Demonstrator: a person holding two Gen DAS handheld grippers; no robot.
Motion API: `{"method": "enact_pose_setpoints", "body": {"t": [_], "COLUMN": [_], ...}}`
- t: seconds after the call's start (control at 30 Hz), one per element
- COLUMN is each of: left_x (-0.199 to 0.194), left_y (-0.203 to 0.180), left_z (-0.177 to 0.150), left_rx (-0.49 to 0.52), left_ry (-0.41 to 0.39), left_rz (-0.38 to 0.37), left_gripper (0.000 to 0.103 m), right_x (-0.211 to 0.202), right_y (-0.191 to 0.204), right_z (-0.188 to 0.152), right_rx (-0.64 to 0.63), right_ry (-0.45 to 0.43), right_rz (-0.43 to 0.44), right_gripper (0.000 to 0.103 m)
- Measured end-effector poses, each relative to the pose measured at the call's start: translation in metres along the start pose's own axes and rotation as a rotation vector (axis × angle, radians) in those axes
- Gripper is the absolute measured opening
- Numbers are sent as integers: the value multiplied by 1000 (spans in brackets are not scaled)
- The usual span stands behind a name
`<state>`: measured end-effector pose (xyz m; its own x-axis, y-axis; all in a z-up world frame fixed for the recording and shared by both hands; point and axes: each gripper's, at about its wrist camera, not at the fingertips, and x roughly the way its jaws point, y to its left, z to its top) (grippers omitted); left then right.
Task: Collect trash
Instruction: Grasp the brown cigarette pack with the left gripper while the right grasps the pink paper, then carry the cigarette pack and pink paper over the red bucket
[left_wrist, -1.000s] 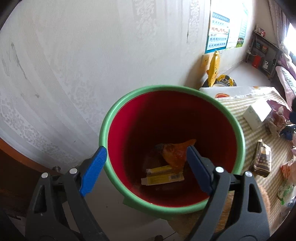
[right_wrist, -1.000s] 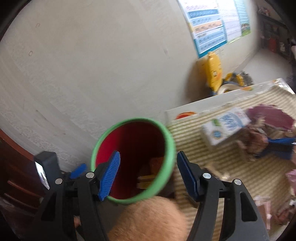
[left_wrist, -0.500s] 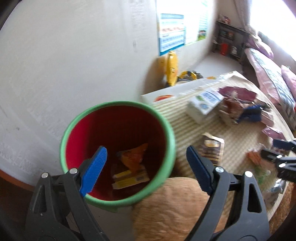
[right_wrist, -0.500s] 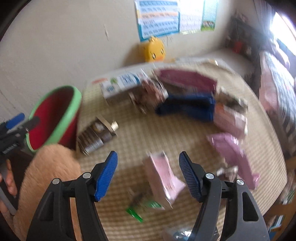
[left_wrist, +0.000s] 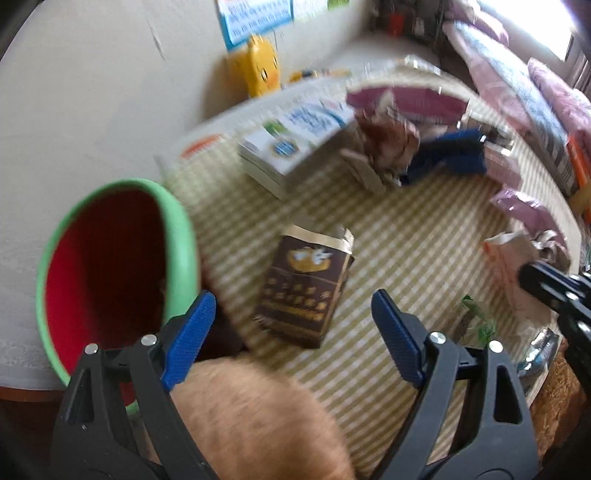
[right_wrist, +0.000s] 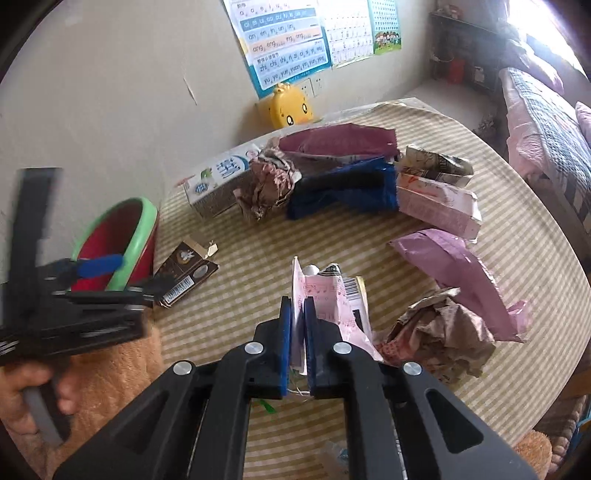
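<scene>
A red bin with a green rim (left_wrist: 110, 266) stands at the table's left edge; it also shows in the right wrist view (right_wrist: 122, 236). My left gripper (left_wrist: 293, 328) is open and empty above a brown carton (left_wrist: 304, 284) lying flat next to the bin. My right gripper (right_wrist: 297, 325) is shut on a pink carton (right_wrist: 332, 302) near the table's front. The right gripper shows in the left wrist view (left_wrist: 554, 291) at the right edge.
On the striped tablecloth (right_wrist: 251, 236) lie a white milk box (right_wrist: 218, 177), crumpled brown paper (right_wrist: 269, 184), a blue wrapper (right_wrist: 343, 188), pink cartons (right_wrist: 439, 203), a purple bag (right_wrist: 461, 280) and crumpled paper (right_wrist: 443, 332). A yellow duck toy (right_wrist: 290, 107) is by the wall.
My left gripper has swung right from over the bin to above the brown carton. My right gripper has closed on the pink carton.
</scene>
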<state>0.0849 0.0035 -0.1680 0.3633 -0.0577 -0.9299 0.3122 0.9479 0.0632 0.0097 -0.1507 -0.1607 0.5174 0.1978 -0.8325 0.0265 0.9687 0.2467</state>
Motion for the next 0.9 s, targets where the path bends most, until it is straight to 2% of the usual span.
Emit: {"method": "enact_pose_setpoints", "body": {"t": [0.1,0.13,0.17,0.23,0.3,0.33,0.37,0.5,0.57,0.63,0.8,0.9], "left_x": [25,32,38,44,44,42,41,31,17,4,-23,-43], "left_y": [-11,-14,-16,-16,-14,-14,-15,-12,-11,-9,4,11], "left_z": [7,9,10,11,11,10,10,6,1,-2,-12,-20], "left_rx": [14,21,23,8,-6,-5,-1,-6,-22,-36,-88,-90], "left_ry": [88,111,130,150,142,130,119,62,4,-39,-115,-165], "left_rz": [-24,4,2,-27,-35,-36,-36,-12,1,9,4,36], "left_gripper": [82,80,76,69,63,55,52,51,51,51,51,51], "right_x": [-3,-4,-3,-5,-4,-3,-2,-2,-3,-2,12,16], "right_y": [-13,-17,-19,-22,-24,-25,-26,-25,-24,-22,-22,-24], "right_z": [-1,-1,-1,-3,-3,-3,-3,-6,-7,-8,-19,-24], "right_rx": [54,68,78,92,105,111,115,118,109,94,87,99], "right_ry": [-2,2,1,-4,1,5,10,28,33,48,122,138], "right_rz": [19,22,24,29,34,35,37,59,70,69,72,89], "right_gripper": [12,20,30,38,41,43,46,50,57,60,61,60]}}
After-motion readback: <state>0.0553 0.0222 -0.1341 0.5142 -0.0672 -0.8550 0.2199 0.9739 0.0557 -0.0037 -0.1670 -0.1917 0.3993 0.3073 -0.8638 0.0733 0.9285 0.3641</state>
